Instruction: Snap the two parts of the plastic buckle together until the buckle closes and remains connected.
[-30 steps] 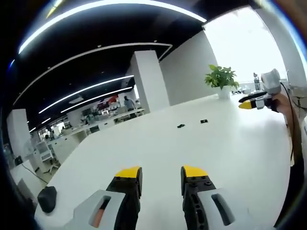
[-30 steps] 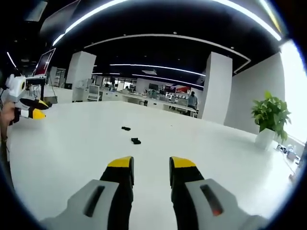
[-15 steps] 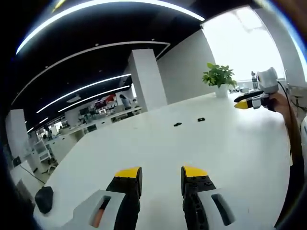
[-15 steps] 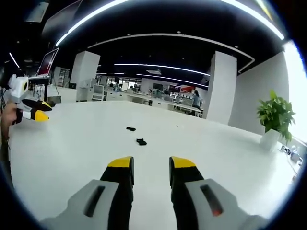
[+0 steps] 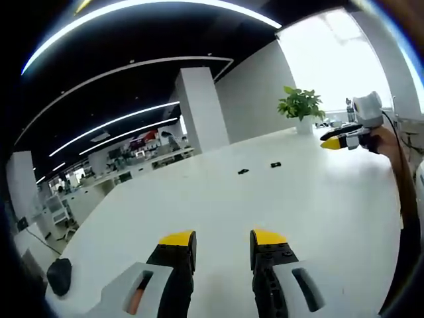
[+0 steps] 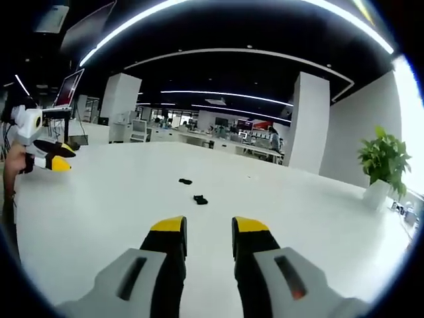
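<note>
Both buckle halves (image 6: 200, 199) (image 6: 185, 181) lie apart, mid-tabletop (image 6: 99, 218), well ahead of the claws. Left claw (image 5: 222, 242) and right claw (image 6: 209, 228) are parted and empty. Judged the approach step: next, each claw must reach one half.

The counter (image 5: 318, 199) is white and smooth, with a soft satin sheen that takes the window light without sharp reflections. The two buckle parts (image 6: 193, 190) look like dark matt plastic, too small to judge further. The left tongs (image 5: 222, 246) and right tongs (image 6: 209, 233) have matt black jaws tipped in flat yellow, set in smooth pale grey plastic housings.
</note>
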